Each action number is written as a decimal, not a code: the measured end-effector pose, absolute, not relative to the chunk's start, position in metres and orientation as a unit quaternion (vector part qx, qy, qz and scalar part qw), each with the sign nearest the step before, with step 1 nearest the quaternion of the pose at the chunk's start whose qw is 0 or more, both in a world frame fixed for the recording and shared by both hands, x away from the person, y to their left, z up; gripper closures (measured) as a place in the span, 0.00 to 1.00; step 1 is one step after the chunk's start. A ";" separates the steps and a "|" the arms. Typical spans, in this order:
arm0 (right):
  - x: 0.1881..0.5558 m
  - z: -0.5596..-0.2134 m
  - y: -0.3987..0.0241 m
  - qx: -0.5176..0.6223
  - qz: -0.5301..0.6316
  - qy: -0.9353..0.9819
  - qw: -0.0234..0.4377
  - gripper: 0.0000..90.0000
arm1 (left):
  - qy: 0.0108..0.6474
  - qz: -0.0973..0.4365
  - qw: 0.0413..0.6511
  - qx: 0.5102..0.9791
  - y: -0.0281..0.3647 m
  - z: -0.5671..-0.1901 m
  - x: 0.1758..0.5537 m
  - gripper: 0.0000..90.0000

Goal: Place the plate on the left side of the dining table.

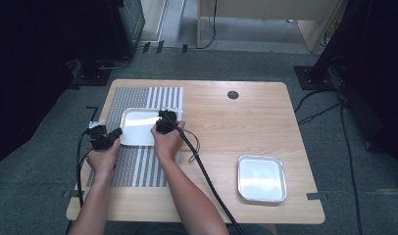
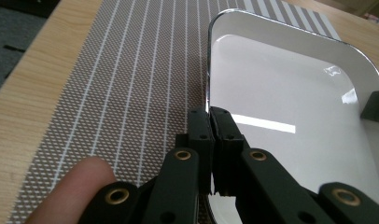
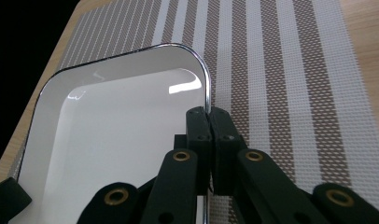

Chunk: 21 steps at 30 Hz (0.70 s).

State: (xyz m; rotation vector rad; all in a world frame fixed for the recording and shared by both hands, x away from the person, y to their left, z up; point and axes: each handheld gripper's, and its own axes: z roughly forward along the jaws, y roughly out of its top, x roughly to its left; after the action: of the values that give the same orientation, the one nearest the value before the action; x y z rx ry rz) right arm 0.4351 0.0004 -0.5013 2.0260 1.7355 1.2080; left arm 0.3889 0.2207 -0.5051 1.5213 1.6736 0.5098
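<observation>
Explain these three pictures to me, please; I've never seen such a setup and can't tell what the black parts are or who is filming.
A person sits at a wooden table and holds a hand tool in each hand: black tongs with two jaws, each trailing a cable. One picture comes from a fixed camera above, looking down; the person's forearms enter from the bottom. The other two come from small cameras riding on the tongs, looking along their jaws.

On the table lies a striped placemat with a shiny white tray on it. A second tray sits apart, near the table's right front corner.

The left tongs are shut on the first tray's left rim, and the right tongs are shut on its opposite rim. So the tray is gripped from both sides; whether it is lifted off the mat I cannot tell.
</observation>
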 end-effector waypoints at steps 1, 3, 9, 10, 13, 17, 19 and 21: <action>0.436 -0.502 0.002 0.689 0.409 0.589 0.106 1.00 | 0.661 0.203 0.400 0.601 0.221 -0.506 0.390 0.98; 0.439 -0.505 0.002 0.693 0.406 0.586 0.103 1.00 | 0.660 0.206 0.401 0.601 0.220 -0.507 0.391 0.97; 0.443 -0.509 0.004 0.704 0.405 0.574 0.105 1.00 | 0.659 0.203 0.405 0.600 0.215 -0.511 0.394 0.86; 0.443 -0.510 0.004 0.705 0.406 0.572 0.106 1.00 | 0.661 0.198 0.407 0.599 0.215 -0.512 0.395 0.83; 0.443 -0.511 0.006 0.709 0.405 0.567 0.110 1.00 | 0.663 0.194 0.404 0.600 0.214 -0.514 0.396 0.81; 0.443 -0.514 0.008 0.717 0.404 0.557 0.112 1.00 | 0.667 0.192 0.406 0.595 0.217 -0.513 0.396 0.81; 0.444 -0.514 0.008 0.719 0.405 0.553 0.114 1.00 | 0.669 0.192 0.409 0.591 0.218 -0.513 0.396 0.79; 0.446 -0.515 0.008 0.723 0.405 0.548 0.116 1.00 | 0.670 0.189 0.410 0.590 0.218 -0.513 0.397 0.78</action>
State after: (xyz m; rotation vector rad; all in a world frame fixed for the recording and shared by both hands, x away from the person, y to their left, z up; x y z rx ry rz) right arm 0.4457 0.0079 -0.5146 2.1180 1.6043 1.1861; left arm 0.3968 0.2182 -0.5129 1.4846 1.6873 0.4752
